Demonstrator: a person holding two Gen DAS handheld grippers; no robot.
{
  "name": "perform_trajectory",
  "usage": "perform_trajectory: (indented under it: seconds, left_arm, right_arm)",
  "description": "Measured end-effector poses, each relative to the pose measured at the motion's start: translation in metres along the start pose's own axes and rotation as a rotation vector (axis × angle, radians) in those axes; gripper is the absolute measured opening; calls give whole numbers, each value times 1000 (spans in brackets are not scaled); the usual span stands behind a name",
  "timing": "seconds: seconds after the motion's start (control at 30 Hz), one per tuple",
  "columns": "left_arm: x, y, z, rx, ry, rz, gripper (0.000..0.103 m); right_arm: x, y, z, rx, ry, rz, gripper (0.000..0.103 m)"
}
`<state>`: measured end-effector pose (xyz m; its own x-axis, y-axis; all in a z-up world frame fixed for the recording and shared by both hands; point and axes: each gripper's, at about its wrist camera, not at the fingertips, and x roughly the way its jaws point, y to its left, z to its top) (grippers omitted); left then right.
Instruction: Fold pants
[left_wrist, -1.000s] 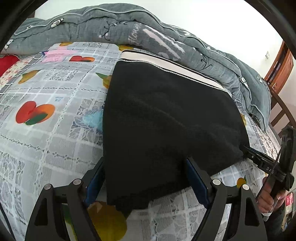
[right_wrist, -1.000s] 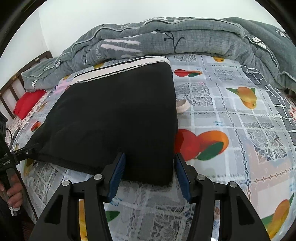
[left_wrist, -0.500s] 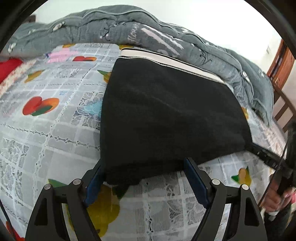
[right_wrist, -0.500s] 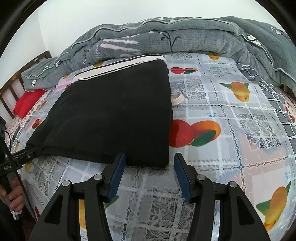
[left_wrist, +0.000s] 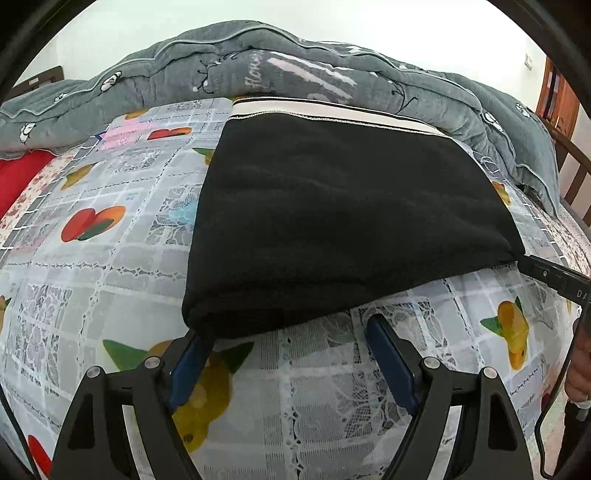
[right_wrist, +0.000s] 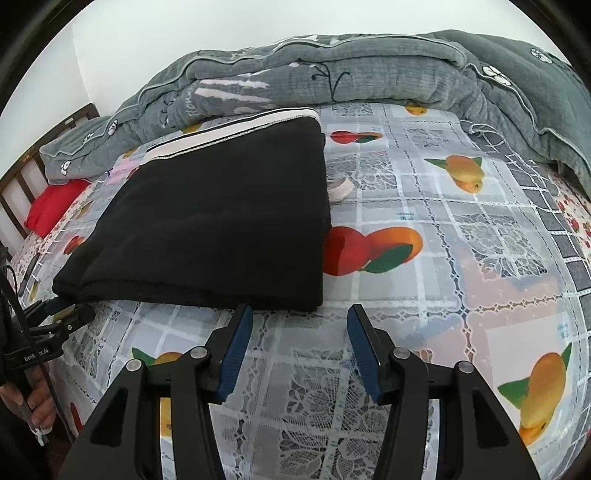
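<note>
Black pants (left_wrist: 332, 221) lie folded mid-frame on the fruit-print bed (left_wrist: 110, 258), left gripper (left_wrist: 284, 354) and right gripper (right_wrist: 299, 332) both apart, empty, at the near edge; fold looks done, next likely withdrawal.

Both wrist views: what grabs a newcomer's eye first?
The folded black pants with a white striped waistband dominate mid-bed, lying flat on the fruit-print plastic bed cover. A rumpled grey quilt is piled along the far side against the wall. The left gripper and right gripper both sit open at the pants' near edge, with no fabric pinched.
</note>
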<state>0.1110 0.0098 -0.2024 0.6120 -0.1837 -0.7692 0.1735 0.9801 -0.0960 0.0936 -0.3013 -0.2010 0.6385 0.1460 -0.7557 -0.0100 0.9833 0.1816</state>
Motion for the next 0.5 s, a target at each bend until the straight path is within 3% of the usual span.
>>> perform_trajectory:
  seconds: [0.5]
  left_arm:
    - [-41, -5, -17, -32, 15, -38, 81]
  right_arm:
    - [-46, 4, -11, 21, -28, 0, 52]
